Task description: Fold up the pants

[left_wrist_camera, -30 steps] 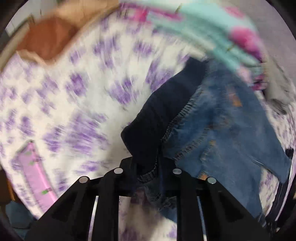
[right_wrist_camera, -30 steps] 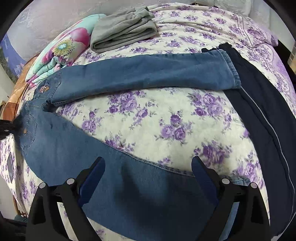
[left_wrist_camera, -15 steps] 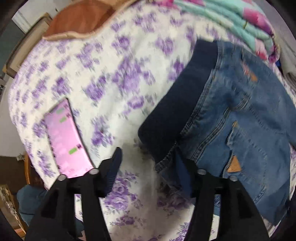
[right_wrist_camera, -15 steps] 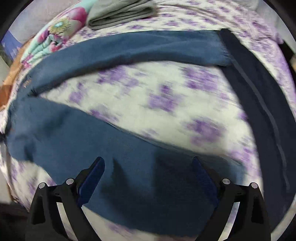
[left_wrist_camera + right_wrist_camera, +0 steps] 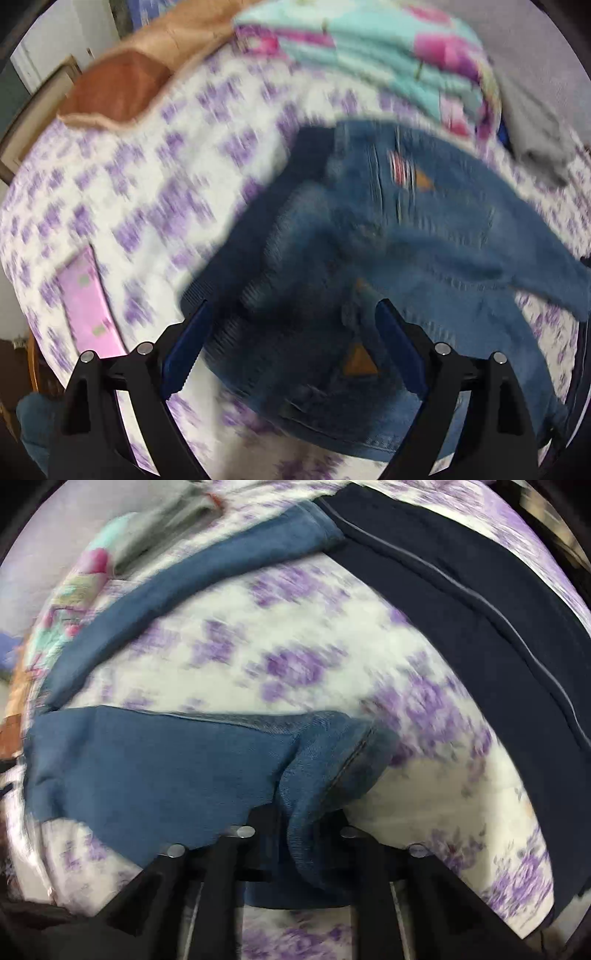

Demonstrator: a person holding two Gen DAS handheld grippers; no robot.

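Note:
Blue jeans lie on a bed with a purple-flowered sheet. In the left wrist view the waist end, with its dark waistband and tan pocket patches, lies bunched between the fingers of my open left gripper. The view is blurred. In the right wrist view my right gripper is shut on the hem end of the near jeans leg, lifting the cloth. The far leg lies stretched across the sheet.
Dark navy trousers lie along the right of the bed. A folded teal and pink quilt and grey clothing sit at the back. A pink phone lies at the left, a brown cushion beyond it.
My left gripper let go of the waistband and opened wide above the waist. My right gripper closed on the near leg's hem and pulls it up.

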